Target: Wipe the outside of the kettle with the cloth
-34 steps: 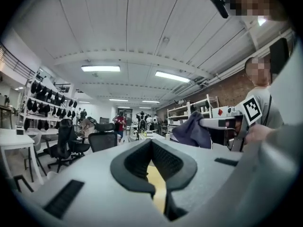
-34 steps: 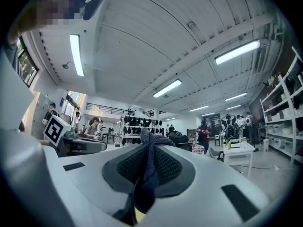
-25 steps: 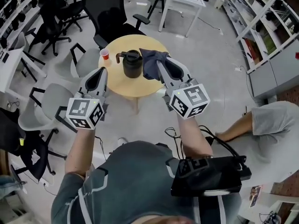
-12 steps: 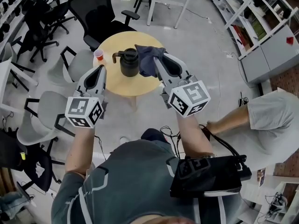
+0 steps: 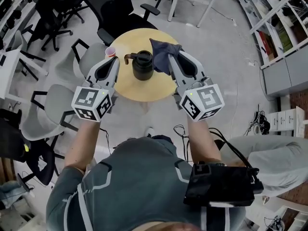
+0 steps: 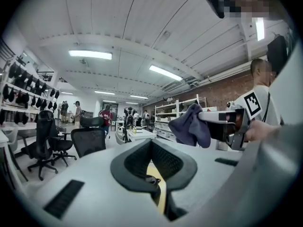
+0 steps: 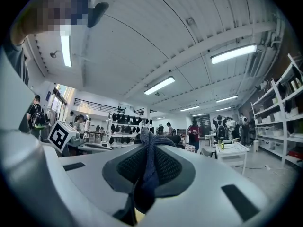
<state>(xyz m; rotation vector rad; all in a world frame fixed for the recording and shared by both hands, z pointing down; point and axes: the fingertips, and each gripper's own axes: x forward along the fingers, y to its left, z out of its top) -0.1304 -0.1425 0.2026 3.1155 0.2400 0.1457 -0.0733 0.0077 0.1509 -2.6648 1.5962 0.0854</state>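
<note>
Presently, the wiping has not visibly begun; judged from these views, the whole outside of the kettle remains to be wiped.

1. Completed: the cloth (image 5: 162,56) is picked up. The right gripper (image 5: 169,61) has its jaws clamped on it, and the dark blue fabric bunches out past the jaw tips.
2. Remaining: bring the cloth against the kettle (image 5: 143,65) and pass it around the body, handle side included.

Position of the task items:
- The kettle stands upright on the round table (image 5: 130,88), ahead of and between the two grippers, just inboard of the right gripper's tips.
- The cloth hangs just beside the kettle's near flank. Whether it touches the kettle cannot be determined.
- A red cup (image 5: 110,52) stands just ahead of the left gripper (image 5: 114,62), on its outboard side.

Pose:
- Both forearms are extended forward and down, with the grippers angled toward each other over the table's near edge.
- The left gripper's jaws are together and hold nothing. It hovers just beside the kettle's handle side, apart from it, and appears placed to steady the kettle.
</note>
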